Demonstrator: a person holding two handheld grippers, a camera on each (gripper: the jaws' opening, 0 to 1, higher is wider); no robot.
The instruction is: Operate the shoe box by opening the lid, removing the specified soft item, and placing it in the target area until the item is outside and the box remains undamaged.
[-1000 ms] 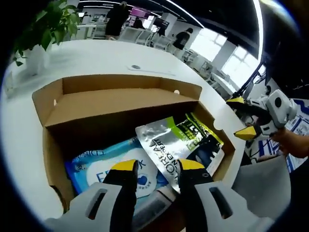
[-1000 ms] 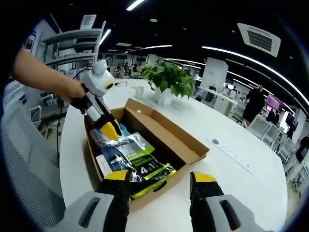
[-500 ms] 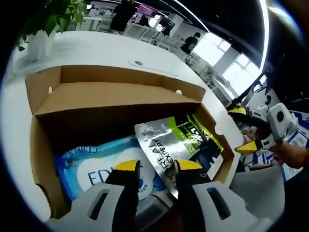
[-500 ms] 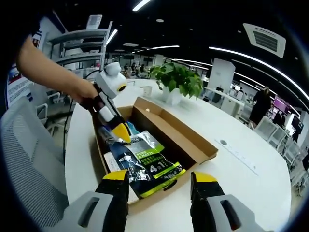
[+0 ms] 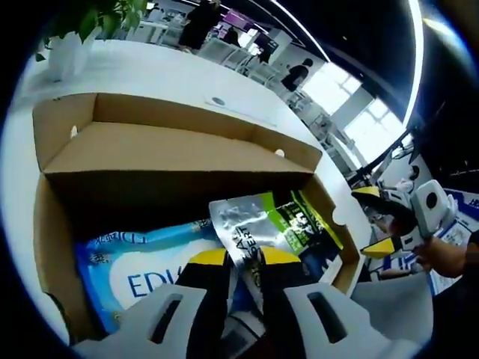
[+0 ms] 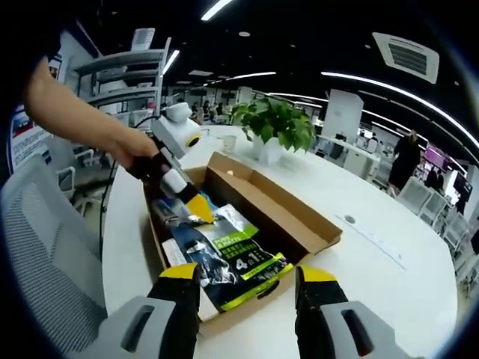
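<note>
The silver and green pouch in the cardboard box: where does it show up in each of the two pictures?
Left gripper view: the silver and green pouch lies low and centre-right, just above the left tongs.
Right gripper view: the pouch sits centre-left, inside the shoe box.
Shared landmark: the potted plant, at top left in the left gripper view.

One box (image 6: pixel 299 224), two pouches (image 5: pixel 262 224) (image 5: pixel 142 265), one plant (image 6: pixel 275 123)

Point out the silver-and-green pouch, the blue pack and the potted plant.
silver-and-green pouch (image 6: pixel 233 250): right gripper view, its green printed face.
blue pack (image 5: pixel 142 273): left gripper view, its white label area.
potted plant (image 6: pixel 273 123): right gripper view, its leaves.
</note>
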